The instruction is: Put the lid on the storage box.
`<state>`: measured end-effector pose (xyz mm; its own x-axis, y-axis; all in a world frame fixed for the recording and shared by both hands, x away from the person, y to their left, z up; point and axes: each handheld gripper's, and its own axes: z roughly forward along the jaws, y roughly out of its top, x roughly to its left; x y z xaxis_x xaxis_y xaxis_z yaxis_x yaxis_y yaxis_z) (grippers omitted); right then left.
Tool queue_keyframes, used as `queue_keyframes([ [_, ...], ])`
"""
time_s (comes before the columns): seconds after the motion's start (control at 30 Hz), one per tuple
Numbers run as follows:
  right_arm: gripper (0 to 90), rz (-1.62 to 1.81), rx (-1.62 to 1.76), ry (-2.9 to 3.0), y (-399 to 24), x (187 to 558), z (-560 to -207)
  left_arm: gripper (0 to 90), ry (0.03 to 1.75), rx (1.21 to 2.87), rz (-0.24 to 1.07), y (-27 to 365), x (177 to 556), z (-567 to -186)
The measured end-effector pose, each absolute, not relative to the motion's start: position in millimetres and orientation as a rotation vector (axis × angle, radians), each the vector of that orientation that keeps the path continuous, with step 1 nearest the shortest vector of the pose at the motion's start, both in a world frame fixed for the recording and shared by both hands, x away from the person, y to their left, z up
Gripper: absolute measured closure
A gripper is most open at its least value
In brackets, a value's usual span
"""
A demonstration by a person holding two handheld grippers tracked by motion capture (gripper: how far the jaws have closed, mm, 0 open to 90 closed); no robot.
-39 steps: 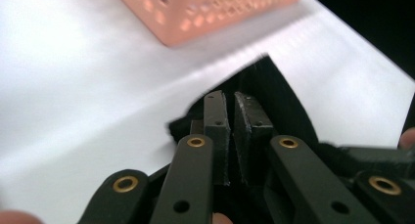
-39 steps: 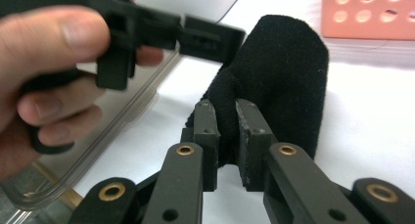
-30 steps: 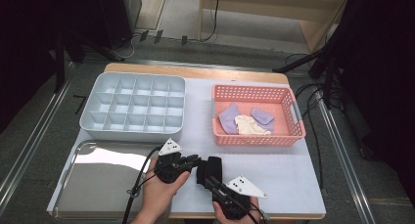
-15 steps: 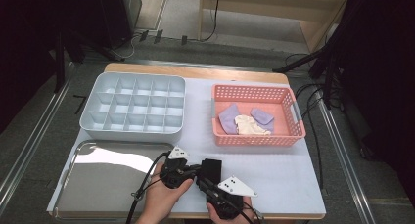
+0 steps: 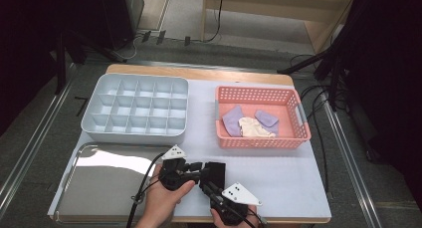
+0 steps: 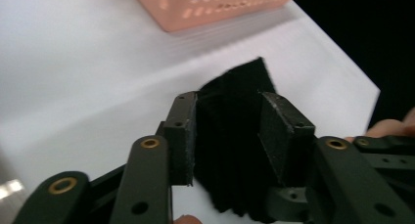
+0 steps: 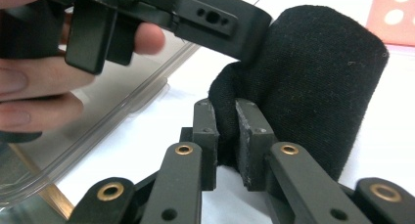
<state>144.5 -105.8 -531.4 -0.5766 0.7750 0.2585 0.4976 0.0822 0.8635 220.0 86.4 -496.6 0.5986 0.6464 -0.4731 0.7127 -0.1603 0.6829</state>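
A folded black cloth (image 5: 215,171) lies on the white table top near the front edge, between my two grippers. The left gripper (image 5: 198,167) reaches it from the left. Its jaws have just been opening, and in the left gripper view they (image 6: 227,111) stand apart with the cloth (image 6: 230,145) still between them, the right pad's inner face bare. The right gripper (image 5: 209,182) comes from the front. In the right gripper view it (image 7: 225,114) is shut on a fold of the cloth (image 7: 313,87).
A pink basket (image 5: 259,141) at the right holds two purple cloths (image 5: 232,120) and a cream one (image 5: 254,127). A grey compartment tray (image 5: 134,134) stands at the back left. A shiny metal tray (image 5: 99,193) lies at the front left, close to the left hand.
The left gripper's jaws stand wider than before. Both hands have hardly shifted, and the black cloth stays between the grippers.
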Motion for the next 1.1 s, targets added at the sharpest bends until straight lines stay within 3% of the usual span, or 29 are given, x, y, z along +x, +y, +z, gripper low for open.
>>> queue_keyframes([
  [0.1, 79.0, 1.497, 1.27, 2.103, -106.8, 144.2, -531.4, 57.1, 1.096, 1.895, -0.09, 79.6, 219.9, -500.6],
  [0.17, 75.6, 1.502, 1.258, 2.111, -107.5, 143.2, -531.2, 62.9, 1.113, 1.908, -0.083, 78.5, 220.8, -502.4],
  [0.23, 66.6, 1.526, 1.265, 2.126, -109.6, 138.4, -528.6, 68.2, 1.117, 1.897, -0.088, 79.6, 222.1, -503.5],
  [0.3, 65.2, 1.499, 1.211, 2.14, -114.2, 129.9, -526.4, 70.7, 1.114, 1.899, -0.084, 81.3, 222.3, -502.6],
  [0.5, 86.1, 1.472, 1.395, 2.083, -146.7, 115.3, -532.1, 71.3, 1.117, 1.897, -0.08, 82.1, 222.7, -502.1],
  [0.8, 87.7, 1.392, 1.429, 2.113, -139.2, 130.1, -539.1, 45.5, 1.166, 1.923, -0.096, 82.4, 228.7, -506.4],
  [0.93, 89.3, 1.348, 1.457, 2.082, -145.1, 136.5, -538.0, 38.2, 1.176, 1.937, -0.117, 80.9, 229.6, -509.4],
  [1.1, 89.4, 1.388, 1.458, 1.972, -157.1, 136.2, -530.3, 36.9, 1.182, 1.936, -0.129, 82.5, 229.8, -509.7],
])
